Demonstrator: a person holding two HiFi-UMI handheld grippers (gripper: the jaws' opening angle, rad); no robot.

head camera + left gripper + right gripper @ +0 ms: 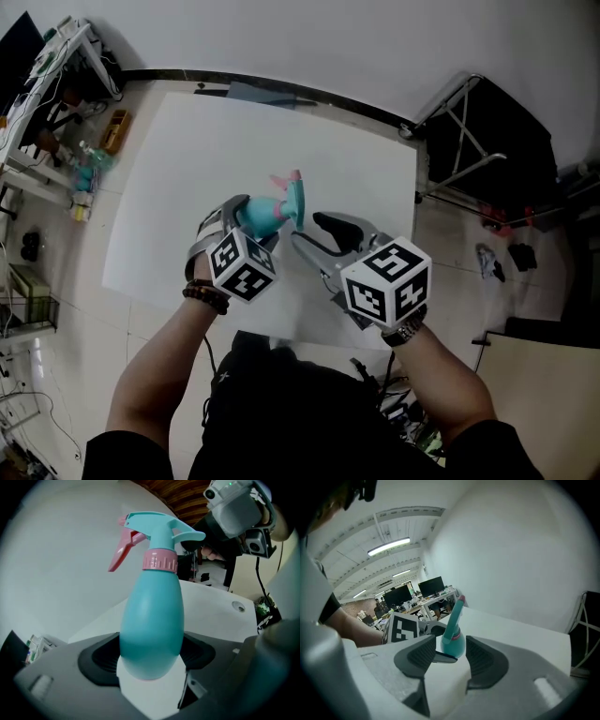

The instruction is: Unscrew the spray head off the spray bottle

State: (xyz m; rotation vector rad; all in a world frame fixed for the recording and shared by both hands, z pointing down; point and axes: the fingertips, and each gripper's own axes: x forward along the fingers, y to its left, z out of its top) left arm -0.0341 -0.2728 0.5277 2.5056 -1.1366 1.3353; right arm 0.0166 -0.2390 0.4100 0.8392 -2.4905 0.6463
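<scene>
The white table [178,141] fills most of the floor in front of the person, and nothing of the task rests on it. The work is held up in the air over its near edge, toward six o'clock.

The left tongs [249,216] are clenched on the body of the teal bottle [152,616], with a pad pressed against each flank near the base. The bottle lies roughly level, its top pointing away toward two o'clock. The right tongs [451,656] are released. Their pads stand apart with nothing pressed between them, and they come in from about four o'clock of the bottle's top, close to it but not touching.

The spray head [157,531] is still on the bottle. Its pink collar [160,560] sits flush against the shoulder with no gap or thread showing, and the pink trigger [123,550] hangs off the far side from the right tongs.

From where I stand, the unscrewing looks either barely begun or paused between turns. One hand steadies the bottle while the other is free to take a bite. I can't judge how loose the collar is.

The next move calls for the right tongs to slide forward over the head or collar and close squarely on it. They would then twist while the left tongs hold the smooth, rounded body against the turn. That body looks slippery, so the left grip needs to stay firm.
</scene>
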